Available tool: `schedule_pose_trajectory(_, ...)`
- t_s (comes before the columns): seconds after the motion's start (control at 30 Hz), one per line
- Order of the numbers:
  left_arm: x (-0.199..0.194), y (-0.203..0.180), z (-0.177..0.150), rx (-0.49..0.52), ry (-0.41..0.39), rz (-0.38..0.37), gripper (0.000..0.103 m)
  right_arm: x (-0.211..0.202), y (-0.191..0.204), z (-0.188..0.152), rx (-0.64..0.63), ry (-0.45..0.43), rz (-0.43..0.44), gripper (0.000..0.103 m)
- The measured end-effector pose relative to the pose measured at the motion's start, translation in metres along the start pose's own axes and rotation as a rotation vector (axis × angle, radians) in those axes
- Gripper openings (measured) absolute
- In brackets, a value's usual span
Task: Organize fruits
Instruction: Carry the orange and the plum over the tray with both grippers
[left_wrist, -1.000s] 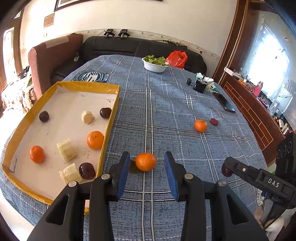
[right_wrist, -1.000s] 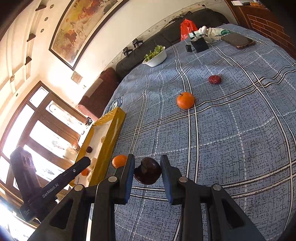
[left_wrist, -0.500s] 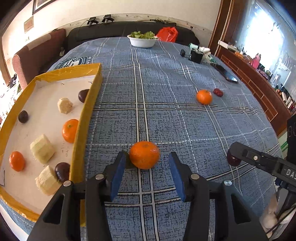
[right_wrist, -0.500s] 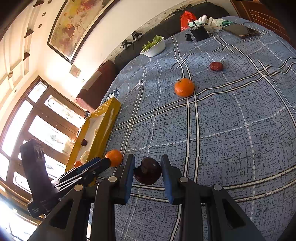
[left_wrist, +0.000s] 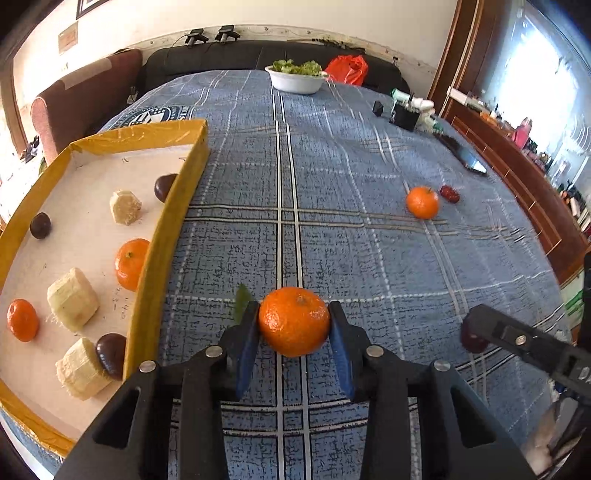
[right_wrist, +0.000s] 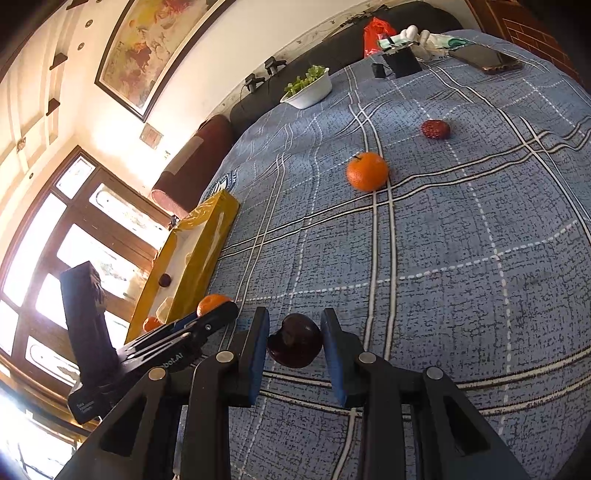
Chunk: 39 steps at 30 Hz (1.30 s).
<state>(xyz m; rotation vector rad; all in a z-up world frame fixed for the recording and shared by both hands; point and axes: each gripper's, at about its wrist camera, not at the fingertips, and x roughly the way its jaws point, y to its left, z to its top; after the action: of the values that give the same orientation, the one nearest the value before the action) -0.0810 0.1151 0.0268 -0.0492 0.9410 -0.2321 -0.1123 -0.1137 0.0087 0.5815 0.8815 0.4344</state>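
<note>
Pinching the orange (left_wrist: 294, 321) between its two blue pads, the left gripper (left_wrist: 294, 326) has both fingers touching the fruit's sides, so the grasp looks made, though whether the orange is off the blue checked cloth (left_wrist: 369, 258) or resting on it cannot be told. A green leaf (left_wrist: 242, 300) sticks up behind the left finger. The right gripper (right_wrist: 294, 343) is closed on a dark plum (right_wrist: 295, 345), held above the cloth

The yellow-rimmed tray (left_wrist: 162, 236) lies just to the left of the held orange, with oranges, dark plums and pale banana chunks spread over its white floor. To do this step well, I would lift the orange high enough to clear the tray wall before swinging left; dragging it low risks knocking the rim and shifting the tray. Squeeze only firmly enough to hold, since the skin is soft and round and could roll out of flat pads if tilted. Aim for a bare patch of floor, probably near the other oranges, and set it down before spreading the fingers so it does not roll into the banana pieces

Bringing the plum over after that, not together, keeps the two tools from colliding. Another orange (right_wrist: 367, 171) and a small red fruit (right_wrist: 436, 129) wait farther out on the cloth
</note>
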Motion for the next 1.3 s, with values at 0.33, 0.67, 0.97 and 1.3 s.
schedule_pose_trajectory(0.33, -0.049, 0.058, 0.014, -0.157, -0.097, -0.014, 0.036, 0.018, 0.057, 0.006, -0.126, 0.035, 0.023, 0.032)
schedule_pose_trajectory(0.67, -0.071, 0.164, 0.000, -0.398, -0.136, 0.101, 0.036, 0.069, 0.128, 0.001, -0.264, 0.129, 0.065, 0.033)
schedule_pose_trajectory(0.97, -0.067, 0.174, -0.017, -0.432, -0.137, 0.102, 0.036, 0.116, 0.183, -0.014, -0.398, 0.187, 0.082, 0.033)
schedule_pose_trajectory(1.3, -0.068, 0.176, -0.027, -0.448, -0.139, 0.116, 0.036, 0.156, 0.214, -0.007, -0.498, 0.158, 0.026, 0.033)
